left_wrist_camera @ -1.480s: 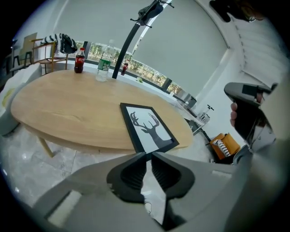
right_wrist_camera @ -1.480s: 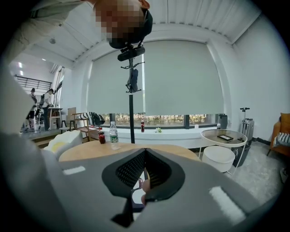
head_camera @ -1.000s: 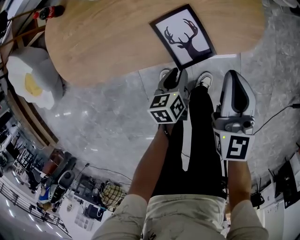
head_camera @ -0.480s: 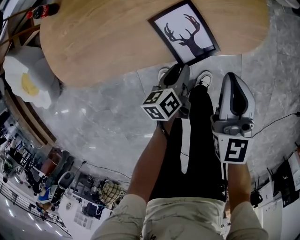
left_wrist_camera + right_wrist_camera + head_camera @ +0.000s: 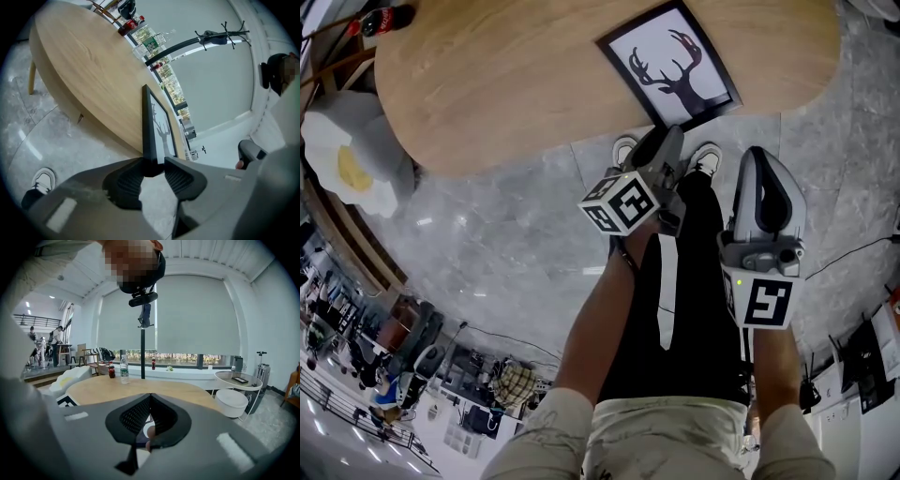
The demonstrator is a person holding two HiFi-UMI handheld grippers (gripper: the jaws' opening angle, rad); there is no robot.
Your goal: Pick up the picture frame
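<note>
The picture frame (image 5: 670,61), black-edged with a black deer silhouette on white, lies flat at the near edge of the round wooden table (image 5: 506,84). My left gripper (image 5: 667,139) reaches its near corner. In the left gripper view that corner of the frame (image 5: 157,126) stands between the pads (image 5: 129,180), and the left gripper (image 5: 153,171) is open; its jaws have just been opening. My right gripper (image 5: 761,159) hangs over the floor beside the person's leg, off the table. In its own view the right gripper (image 5: 150,397) is shut, tips together, holding nothing.
A white egg-shaped cushion seat (image 5: 352,159) stands left of the table, and a red bottle (image 5: 389,21) rests at the table's far left. The person's shoes (image 5: 708,157) are under the table edge. Ahead of the right gripper are bottles (image 5: 123,369) and a round white side table (image 5: 236,380).
My left gripper has rolled, its marker cube turning, and edged a little towards the frame's near corner. The right gripper has stayed where it was.
</note>
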